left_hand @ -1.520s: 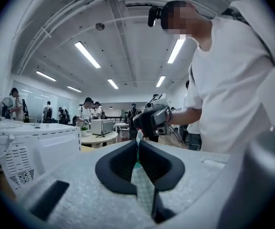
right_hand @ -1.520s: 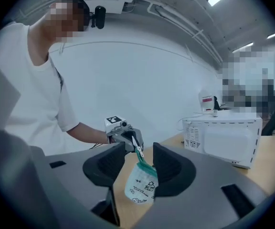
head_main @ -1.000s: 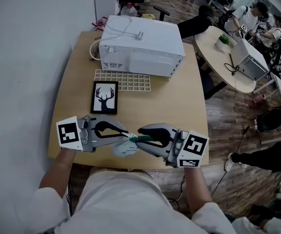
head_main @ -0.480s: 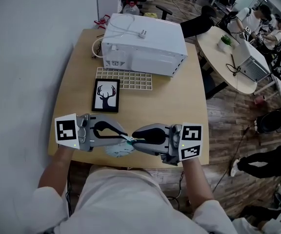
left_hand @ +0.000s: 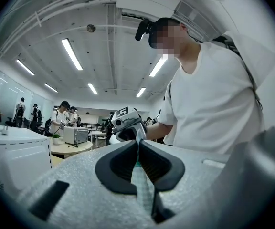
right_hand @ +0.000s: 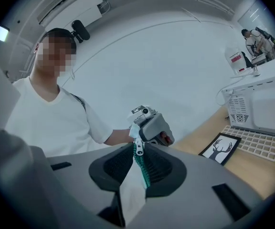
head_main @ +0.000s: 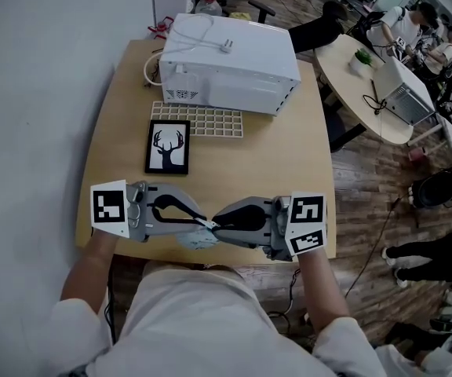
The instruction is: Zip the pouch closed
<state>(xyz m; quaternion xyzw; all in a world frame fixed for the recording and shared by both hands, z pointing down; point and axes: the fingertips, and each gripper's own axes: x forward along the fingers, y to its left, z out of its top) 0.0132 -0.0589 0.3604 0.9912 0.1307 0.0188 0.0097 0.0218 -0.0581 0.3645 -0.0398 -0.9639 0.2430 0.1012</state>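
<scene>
A small pale pouch (head_main: 195,240) with a green zipper hangs between my two grippers, just above the near edge of the wooden table (head_main: 281,163). My left gripper (head_main: 208,224) is shut on one end of the pouch's top edge; the checked fabric (left_hand: 142,187) runs between its pads. My right gripper (head_main: 217,228) faces it tip to tip. Its jaws have just been closing, and they hold the white fabric (right_hand: 130,192) and green zipper teeth (right_hand: 142,170). The metal zipper pull (right_hand: 138,150) sits at its fingertips.
A white appliance (head_main: 230,61) stands at the table's far end, with a white grid tray (head_main: 198,121) and a framed deer picture (head_main: 168,148) in front of it. A round table (head_main: 363,93) with seated people is to the right.
The right gripper has rolled, so its marker cube shows a different face, and its tips have drawn closer to the left gripper. Less of the pouch shows below them.
</scene>
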